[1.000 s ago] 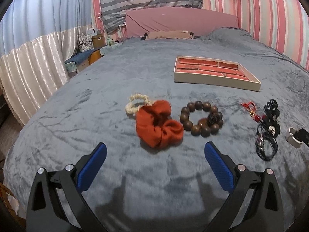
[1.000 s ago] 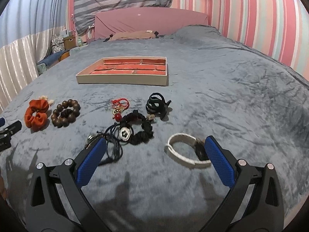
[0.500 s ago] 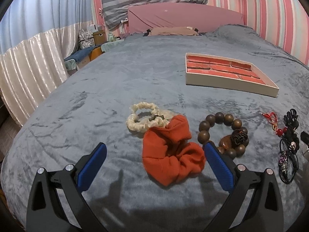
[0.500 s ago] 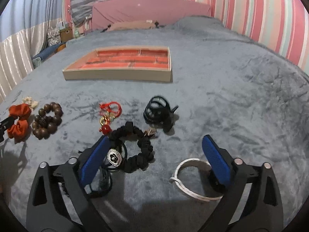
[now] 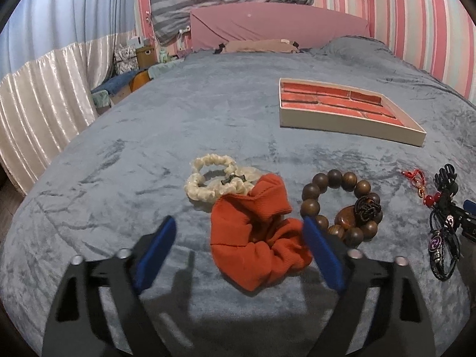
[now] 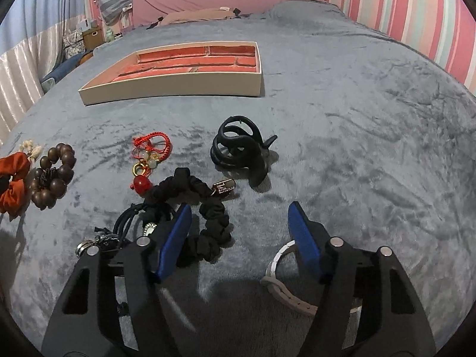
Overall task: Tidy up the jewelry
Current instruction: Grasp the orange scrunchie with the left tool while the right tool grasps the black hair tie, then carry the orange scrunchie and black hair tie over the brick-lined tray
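- The orange scrunchie [image 5: 255, 235] lies on the grey blanket [image 5: 178, 136], filling far more of the left wrist view than a second ago — the left gripper [image 5: 238, 238] has come in low over it.
- Its jaws are closing now, narrower than the full spread of a moment back; the scrunchie sits between the blue pads [image 5: 322, 255], the right-hand one just at its edge, no squeeze yet.
- Behind it the cream scrunchie [image 5: 211, 178] touches its far side, and the wooden bead bracelet [image 5: 342, 205] sits just beside, partly hidden by the right-hand finger.
- Over on the right — the right gripper [image 6: 238, 232] has dropped forward too, and its jaws are closing as well, with only blanket between the tips.
- The black scrunchie [image 6: 205, 208] curls around its left-hand pad [image 6: 174, 241]; the white bracelet [image 6: 279, 279] has slid back under the right-hand finger.
- Both tools point steeply down at the bed, tips near the blanket.
- Ahead lie the red cord charm [image 6: 148, 154] and the black claw clip [image 6: 241, 148].
- The tray [image 6: 178, 89] with red lining waits well beyond, nothing visible in it.
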Demonstrator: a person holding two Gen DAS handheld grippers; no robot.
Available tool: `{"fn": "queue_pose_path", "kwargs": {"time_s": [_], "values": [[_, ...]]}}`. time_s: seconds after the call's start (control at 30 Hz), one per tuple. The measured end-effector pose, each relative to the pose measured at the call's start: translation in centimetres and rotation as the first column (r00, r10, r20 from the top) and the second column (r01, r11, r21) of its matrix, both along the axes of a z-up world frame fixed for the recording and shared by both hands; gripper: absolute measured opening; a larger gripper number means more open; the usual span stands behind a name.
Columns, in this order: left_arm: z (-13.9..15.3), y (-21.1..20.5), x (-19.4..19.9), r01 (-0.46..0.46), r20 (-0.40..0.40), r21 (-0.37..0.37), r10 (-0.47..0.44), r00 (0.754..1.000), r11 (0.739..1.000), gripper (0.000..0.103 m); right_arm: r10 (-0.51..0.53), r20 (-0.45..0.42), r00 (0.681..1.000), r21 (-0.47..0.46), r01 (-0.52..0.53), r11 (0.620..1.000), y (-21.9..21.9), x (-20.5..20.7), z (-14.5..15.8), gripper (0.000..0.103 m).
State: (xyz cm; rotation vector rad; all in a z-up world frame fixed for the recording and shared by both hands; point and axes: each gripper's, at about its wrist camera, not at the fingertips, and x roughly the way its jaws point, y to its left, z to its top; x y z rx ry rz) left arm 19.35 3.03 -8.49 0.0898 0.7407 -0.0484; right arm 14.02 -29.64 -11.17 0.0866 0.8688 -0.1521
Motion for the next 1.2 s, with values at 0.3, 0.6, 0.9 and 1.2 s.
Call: {"fn": "queue_pose_path", "kwargs": {"time_s": [0.3,0.6,0.9,1.2], "values": [[-0.8,0.1,0.7,0.029,-0.047,-0.037,-0.031,0.998,0.999,0.045,0.028,-0.028,0.999,0.025,-0.027,0.999,0.1,0.9,-0.6,0.034],[-0.8,0.4,1.1,0.030,-0.061,-0.062,-0.034,0.998,0.998,0.028,0.052,-0.024,0.998,0.048,-0.051,0.998,0.1,0.9,-0.5,0.014],[1.3,1.0,0.7,0.029,-0.032,-0.085,-0.031,0.999,0.996,0.020,0.082,0.059,0.995,0.042,-0.085,0.995,-0.3,-0.3,2.0,0.013],[4.1,-0.4,1.1,0.054,0.016,-0.066,-0.053,0.998,0.996,0.020,0.120,0.121,0.985,0.025,-0.124,0.992,-0.4,0.4,5.5,0.012]]}}
